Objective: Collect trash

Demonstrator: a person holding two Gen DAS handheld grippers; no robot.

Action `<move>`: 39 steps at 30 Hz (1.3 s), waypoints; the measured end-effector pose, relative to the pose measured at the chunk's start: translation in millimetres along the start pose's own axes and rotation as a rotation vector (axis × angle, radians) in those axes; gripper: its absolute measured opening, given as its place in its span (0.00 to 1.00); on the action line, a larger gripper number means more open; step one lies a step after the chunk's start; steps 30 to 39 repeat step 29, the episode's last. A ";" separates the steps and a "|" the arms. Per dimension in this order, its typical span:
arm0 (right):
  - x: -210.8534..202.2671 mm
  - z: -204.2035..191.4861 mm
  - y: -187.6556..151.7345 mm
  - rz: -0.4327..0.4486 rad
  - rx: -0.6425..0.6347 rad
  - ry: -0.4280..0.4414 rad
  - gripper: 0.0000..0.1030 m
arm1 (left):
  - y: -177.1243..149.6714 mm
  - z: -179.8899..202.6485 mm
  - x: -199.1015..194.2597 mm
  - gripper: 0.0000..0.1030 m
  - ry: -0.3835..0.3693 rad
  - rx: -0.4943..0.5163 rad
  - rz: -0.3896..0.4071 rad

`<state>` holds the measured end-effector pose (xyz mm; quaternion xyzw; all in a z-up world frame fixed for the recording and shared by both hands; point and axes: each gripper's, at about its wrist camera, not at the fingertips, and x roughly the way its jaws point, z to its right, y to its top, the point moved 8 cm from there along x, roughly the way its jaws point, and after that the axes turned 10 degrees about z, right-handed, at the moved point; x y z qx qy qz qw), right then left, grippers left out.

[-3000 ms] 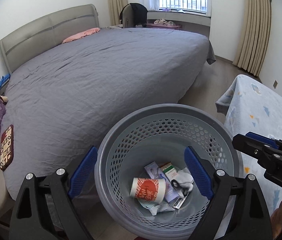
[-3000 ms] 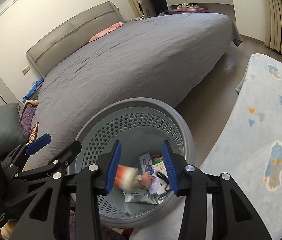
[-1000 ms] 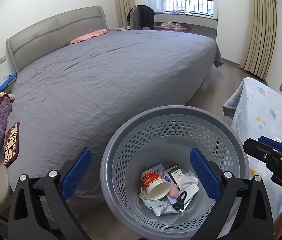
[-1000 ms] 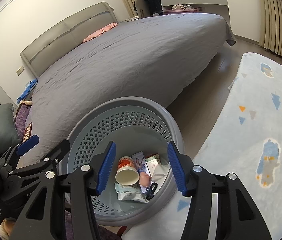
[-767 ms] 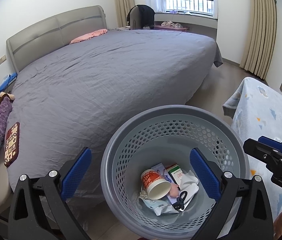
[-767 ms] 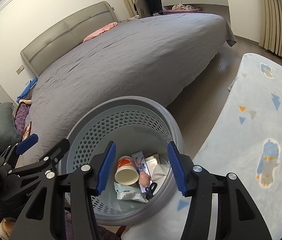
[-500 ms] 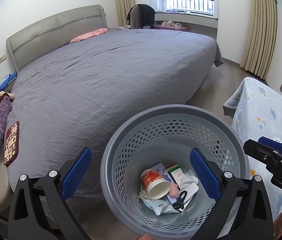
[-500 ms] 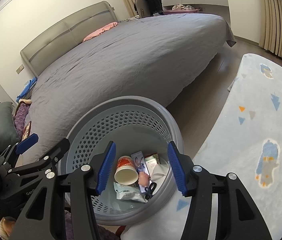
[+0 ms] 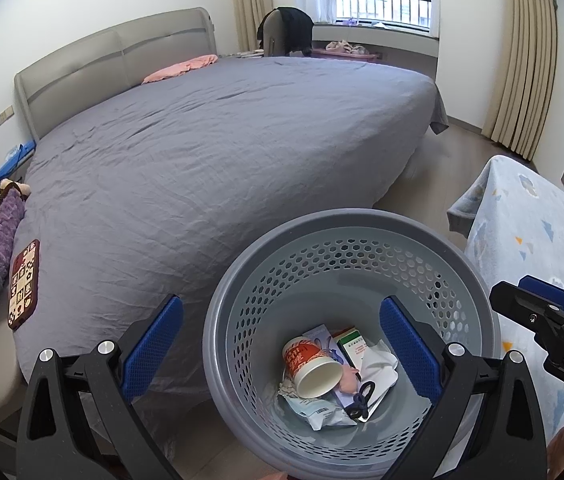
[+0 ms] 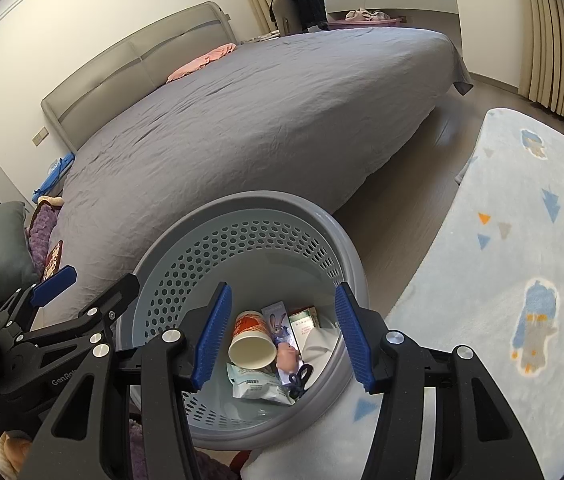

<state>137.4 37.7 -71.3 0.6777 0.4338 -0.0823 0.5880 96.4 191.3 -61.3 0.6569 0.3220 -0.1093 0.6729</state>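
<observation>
1. The grey perforated round plastic basket [image 9: 346,240] is cut off at 6 o'clock in both views, so its near rim and base are hidden; black arms of the hand-held grippers cover parts of its wall.
2. Trash lies at the bottom of the basket. A red-and-white paper cup [image 9: 310,367] lies on its side, its long axis running from 11 o'clock to 5 o'clock in the left wrist view, the open mouth toward 5 o'clock.
3. Beside the cup, at 3 o'clock, a green-and-white small carton [image 9: 353,347] and a white crumpled tissue [image 9: 378,364] overlap; the carton's print is too small to read.
4. A pale crinkled plastic wrapper [image 10: 255,386] lies under the cup at 6 o'clock, and small dark-handled scissors [image 10: 300,378] rest at its right edge, half buried.
5. The left hand-held gripper [image 9: 279,350] is released, blue pads wide apart with nothing between them, above the basket.
6. The right hand-held gripper [image 10: 284,338] is also released and empty, its pads about half spread over the trash.
7. The bed with a grey wrinkled cover [image 9: 221,152] fills 12 o'clock; a light blue patterned blanket [image 10: 522,260] lies at 3 o'clock.
</observation>
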 end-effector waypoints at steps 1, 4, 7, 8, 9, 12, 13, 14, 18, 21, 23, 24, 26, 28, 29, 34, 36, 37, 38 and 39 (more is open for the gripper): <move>-0.2 0.0 0.0 0.000 -0.001 0.000 0.50 | -0.1 -0.1 0.1 0.94 0.000 -0.002 0.000; 0.2 0.2 -0.2 -0.001 -0.002 0.001 0.50 | -0.3 -0.7 0.5 0.94 0.000 -0.003 0.000; 0.2 0.1 -0.3 -0.001 -0.002 0.000 0.50 | -0.5 -0.7 0.7 0.94 0.000 -0.001 -0.001; 0.2 0.1 -0.2 0.000 -0.002 0.000 0.50 | -0.1 -0.7 0.4 0.94 0.000 -0.003 0.000; 0.1 0.3 -0.3 0.000 -0.002 0.001 0.50 | -0.1 -0.7 0.5 0.94 0.000 -0.004 0.000; -0.1 -0.6 -1.3 0.000 -0.005 0.000 0.50 | -0.8 -1.0 0.9 0.94 -0.001 -0.006 -0.002; -0.1 -0.6 -1.4 0.000 -0.005 0.000 0.50 | -0.9 -1.2 0.9 0.94 -0.001 -0.007 -0.003; -0.1 -0.7 -1.3 0.000 -0.004 0.001 0.50 | -0.8 -1.1 0.6 0.94 -0.002 -0.008 -0.002; -0.7 -1.8 -3.1 -0.001 -0.008 0.001 0.50 | -1.0 -1.2 -0.4 0.94 -0.003 -0.007 -0.001; -0.5 -2.8 -4.1 -0.002 -0.009 0.002 0.50 | -1.3 -1.4 -0.3 0.94 -0.002 -0.009 -0.003; -0.5 -3.0 -4.1 -0.002 -0.009 0.002 0.50 | -1.4 -1.5 -0.2 0.94 0.000 -0.009 -0.004; -0.8 -2.8 -4.4 -0.002 -0.009 0.001 0.50 | -1.4 -1.5 -0.4 0.94 0.000 -0.010 -0.004; -0.7 -2.9 -4.4 -0.002 -0.009 0.002 0.50 | -1.1 -1.4 0.0 0.94 0.001 -0.009 -0.004; -0.8 -2.9 -4.4 -0.002 -0.010 0.001 0.50 | -1.0 -1.4 0.1 0.94 0.001 -0.008 -0.004; -0.5 -3.0 -4.0 -0.002 -0.009 0.002 0.50 | -1.0 -1.6 -0.1 0.94 0.002 -0.008 -0.004; -0.5 -3.0 -4.0 -0.002 -0.009 0.002 0.50 | -1.0 -1.6 -0.1 0.94 0.002 -0.008 -0.004; -0.5 -3.0 -4.0 -0.002 -0.009 0.002 0.50 | -1.0 -1.6 -0.1 0.94 0.002 -0.008 -0.004; -0.5 -3.0 -4.0 -0.002 -0.009 0.002 0.50 | -1.0 -1.6 -0.1 0.94 0.002 -0.008 -0.004; -0.5 -3.0 -4.0 -0.002 -0.009 0.002 0.50 | -1.0 -1.6 -0.1 0.94 0.002 -0.008 -0.004; -0.5 -3.0 -4.0 -0.002 -0.009 0.002 0.50 | -1.0 -1.6 -0.1 0.94 0.002 -0.008 -0.004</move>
